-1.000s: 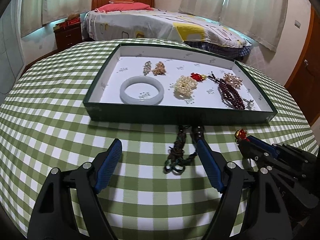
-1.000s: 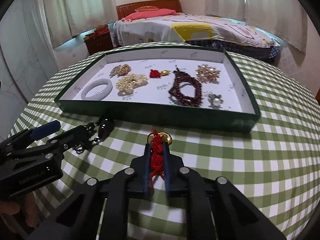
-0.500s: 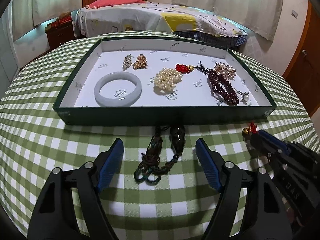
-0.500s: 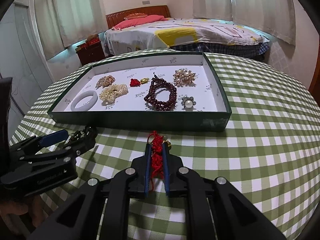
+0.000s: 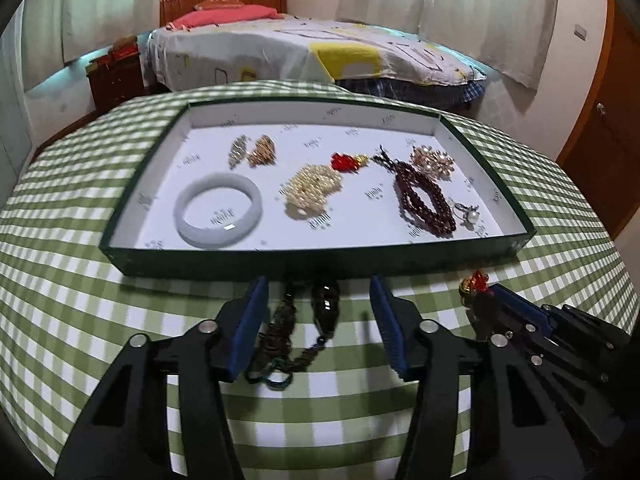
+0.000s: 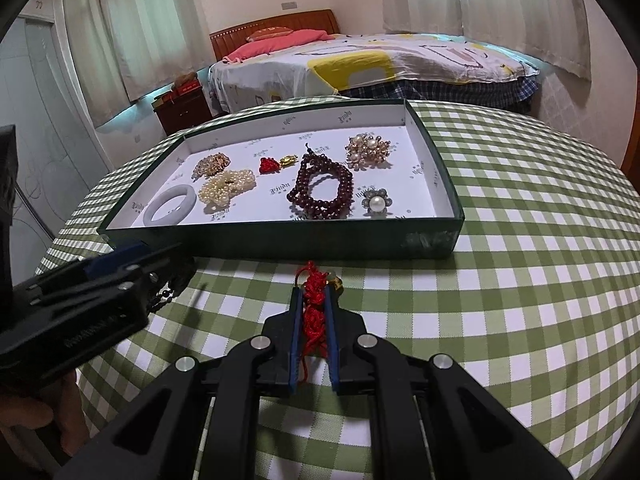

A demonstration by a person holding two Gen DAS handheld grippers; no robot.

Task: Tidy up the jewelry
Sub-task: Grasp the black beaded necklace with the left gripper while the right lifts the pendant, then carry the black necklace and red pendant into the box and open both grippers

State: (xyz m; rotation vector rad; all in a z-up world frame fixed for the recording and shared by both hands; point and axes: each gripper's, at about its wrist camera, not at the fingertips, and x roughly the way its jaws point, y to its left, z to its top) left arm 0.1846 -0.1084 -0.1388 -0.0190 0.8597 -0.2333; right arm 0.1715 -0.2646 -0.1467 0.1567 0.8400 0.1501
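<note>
Since the earlier frame the left gripper [image 5: 318, 320] has been narrowing its jaws around the dark beaded necklace [image 5: 298, 334], which is lying between the fingers, untouched by the pads. It is looking like a bunched dark cord with a glossy black bead, its long axis running from the fingers' base toward the green tray [image 5: 320, 262] beyond the tips. The right gripper [image 6: 314, 316] is pinching a red knotted charm [image 6: 314, 312].

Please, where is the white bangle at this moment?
The white bangle lies flat inside the green tray, at its near left corner in the left wrist view. The heap of small pearls is just to its right.
</note>
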